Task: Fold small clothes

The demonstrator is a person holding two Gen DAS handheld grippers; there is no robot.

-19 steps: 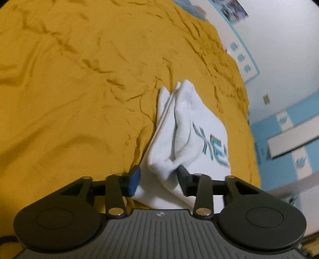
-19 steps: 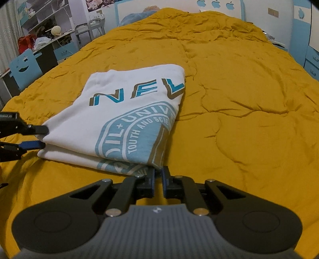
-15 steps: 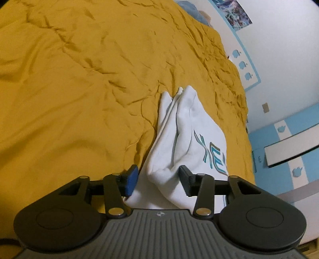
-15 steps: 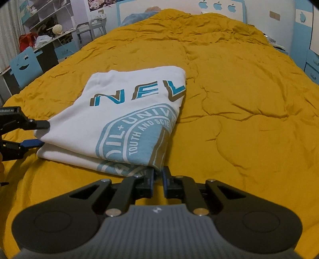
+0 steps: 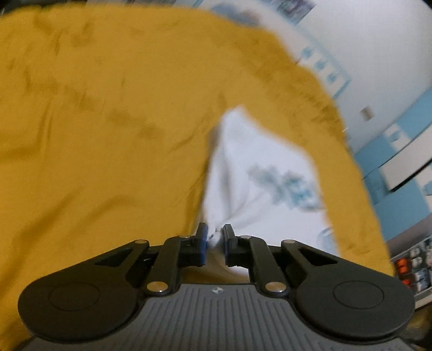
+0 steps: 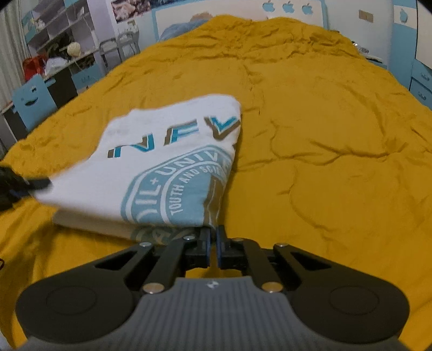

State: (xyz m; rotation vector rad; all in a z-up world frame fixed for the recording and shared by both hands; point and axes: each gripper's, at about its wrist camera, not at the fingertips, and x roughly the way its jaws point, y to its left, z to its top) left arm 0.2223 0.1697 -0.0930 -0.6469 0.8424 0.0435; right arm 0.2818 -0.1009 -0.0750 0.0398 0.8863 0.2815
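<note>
A folded white T-shirt with teal lettering and a round teal print lies on the yellow bedspread. In the right wrist view my right gripper is shut on the shirt's near right corner, and the top layer stands a little off the layer below. At that view's left edge my left gripper grips the near left corner. The blurred left wrist view shows the left gripper with its jaws closing and a bunch of white cloth pinched between the pads.
The bedspread fills most of both views. Behind the bed's left side stand a blue chair, a desk and shelves. A blue and white headboard wall lies beyond, with blue cabinets on the right.
The left jaws, open around the shirt's corner before, have closed on it. The shirt's top layer has lifted at the near edge. The left wrist view has gone blurred from motion.
</note>
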